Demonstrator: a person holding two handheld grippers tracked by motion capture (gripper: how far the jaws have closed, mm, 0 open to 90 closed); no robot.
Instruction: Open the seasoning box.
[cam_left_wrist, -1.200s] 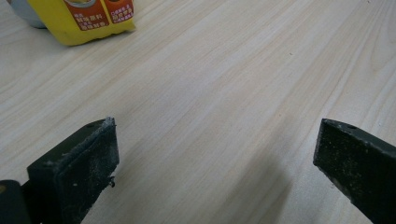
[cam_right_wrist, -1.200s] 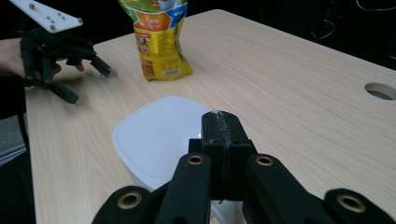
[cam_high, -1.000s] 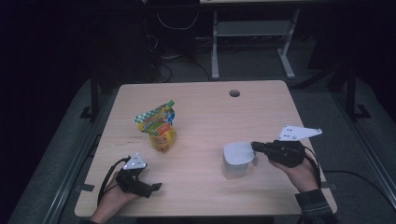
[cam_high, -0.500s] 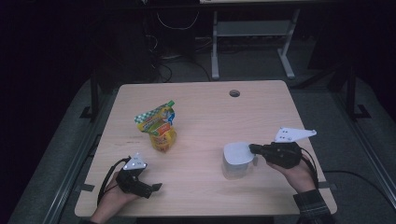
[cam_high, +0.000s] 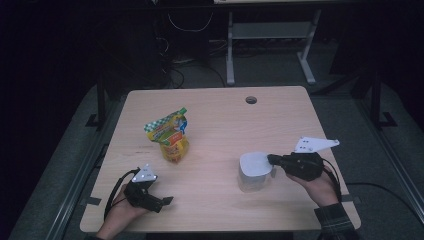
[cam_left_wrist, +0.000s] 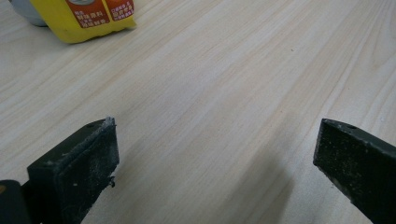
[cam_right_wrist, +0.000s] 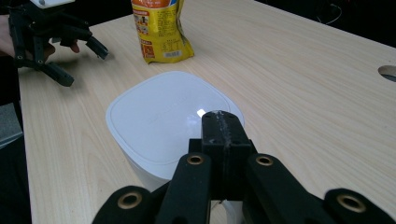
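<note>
Right gripper (cam_right_wrist: 219, 126) pinching the white lidded container's (cam_right_wrist: 163, 121) near rim.

Its jaws look pressed together on that lip (grip judged, not certain); left gripper (cam_high: 150, 197), jaws apart, idles well away, snack pouch (cam_high: 170, 137) beyond it. Next likely needs a steady lift.

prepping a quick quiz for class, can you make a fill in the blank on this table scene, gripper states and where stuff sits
1. The left gripper has its jaws ____ over bare wood.
2. The right gripper has its jaws ____, at the rim of the white container.
3. The snack pouch with orange panels is mainly ____ in colour.
4. The round hole in the table lies near its ____ edge.

Missing words: open; shut; yellow; far
</note>
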